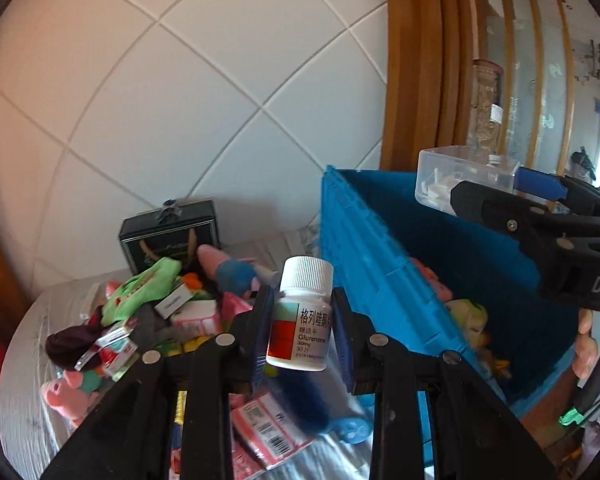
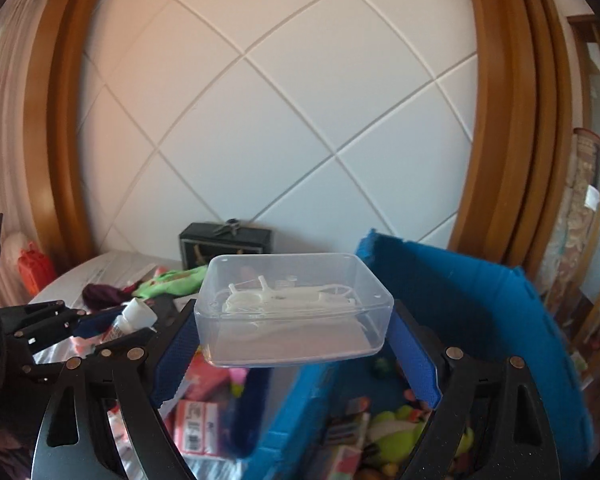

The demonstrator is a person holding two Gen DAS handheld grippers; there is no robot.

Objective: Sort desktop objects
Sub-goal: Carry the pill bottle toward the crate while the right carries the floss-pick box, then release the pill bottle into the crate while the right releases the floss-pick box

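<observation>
Both grippers loaded, both raised above the table, carry to bin in hand.

Left gripper (image 1: 302, 316): jaws drawn close, clamped on a white pill bottle (image 1: 302, 314) at its labelled body; ribbed cap clear above the pads, bottle near upright. It hangs over the cluttered table (image 1: 28, 364), just left of the blue crate (image 1: 384, 264).

Right gripper (image 2: 294, 344): jaws wide, blue pads pressed on the two short ends of a clear plastic box (image 2: 294, 312) holding white plastic parts. Box sits level, over the crate's near wall.

Judgement on doing the step well:
- Carry each item fully past the crate wall before letting go; the bottle is not yet over the opening.
- Keep the clear box level, since it looks lidless, though the glare leaves me unsure; a tilt could spill the parts.
- Lower before release; smooth bottle and slick box walls may slip if jolted.
- Hands are close together; release one at a time to avoid a knock.

View differences:
- Left wrist view: gives the bottle label, the heap of packets and soft toys on the table, the crate's ribbed outer wall, and the right gripper from the side with the person's fingers (image 1: 584, 344) on its handle.
- Right wrist view: shows the crate floor with a green plush toy (image 2: 400, 436) and packets already inside, and the box contents; bottle shows only in part at the left
</observation>
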